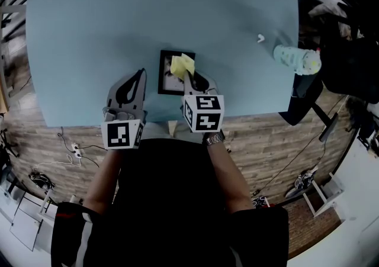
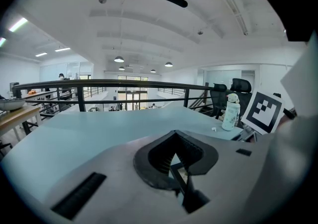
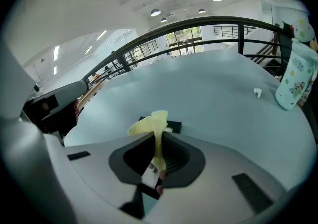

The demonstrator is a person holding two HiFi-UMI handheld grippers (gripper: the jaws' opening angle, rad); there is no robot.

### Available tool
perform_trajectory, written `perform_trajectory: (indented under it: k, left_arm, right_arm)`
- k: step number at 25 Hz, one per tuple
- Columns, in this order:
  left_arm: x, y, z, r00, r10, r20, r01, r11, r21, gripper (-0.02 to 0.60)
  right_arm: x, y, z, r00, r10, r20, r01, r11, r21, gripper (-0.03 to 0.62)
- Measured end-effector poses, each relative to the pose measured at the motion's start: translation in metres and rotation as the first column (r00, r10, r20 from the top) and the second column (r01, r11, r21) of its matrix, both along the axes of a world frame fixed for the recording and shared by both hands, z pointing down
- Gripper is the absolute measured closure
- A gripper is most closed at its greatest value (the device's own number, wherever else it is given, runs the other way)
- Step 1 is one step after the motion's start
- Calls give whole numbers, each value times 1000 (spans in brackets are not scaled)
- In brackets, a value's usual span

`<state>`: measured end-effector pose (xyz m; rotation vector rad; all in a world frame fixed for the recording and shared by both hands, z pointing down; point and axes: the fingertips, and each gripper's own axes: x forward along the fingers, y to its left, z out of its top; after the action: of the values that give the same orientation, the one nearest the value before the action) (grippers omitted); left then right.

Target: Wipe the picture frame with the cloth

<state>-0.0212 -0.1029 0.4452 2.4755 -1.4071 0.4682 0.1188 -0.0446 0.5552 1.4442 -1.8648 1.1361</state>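
A yellow cloth (image 3: 150, 124) is clamped in the jaws of the right gripper (image 3: 158, 138) and is held over the upper right corner of the black picture frame (image 1: 167, 77). The frame is laid flat near the front edge of the light blue desk (image 1: 118, 23). The jaws of the left gripper (image 2: 176, 135) are closed together on nothing, just left of the frame.

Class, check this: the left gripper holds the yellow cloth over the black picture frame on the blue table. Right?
Not quite: it is the right gripper that holds the yellow cloth over the black picture frame on the blue table. The right gripper view shows its jaws shut on the cloth.
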Motion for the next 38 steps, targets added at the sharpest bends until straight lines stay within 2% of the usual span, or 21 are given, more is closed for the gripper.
perform_trajectory:
  k: [9, 17, 22, 38]
  left_arm:
    - [-5, 4, -3, 1000, 4, -1, -4, 1000, 7, 581]
    - [-5, 7, -3, 1000, 15, -8, -15, 1000, 6, 581]
    - [-6, 8, 1, 1000, 21, -2, -21, 1000, -1, 581]
    - [-6, 6, 2, 999, 34, -8, -34, 999, -2, 581]
  right_arm:
    - [-48, 6, -7, 994, -101, 45, 101, 995, 5, 558]
    - [-70, 10, 3, 990, -132, 54, 133, 991, -17, 559]
    - [-70, 14, 15, 989, -142, 41, 143, 988, -48, 557]
    - [-35, 18, 27, 998, -66, -1, 66, 994, -90, 557]
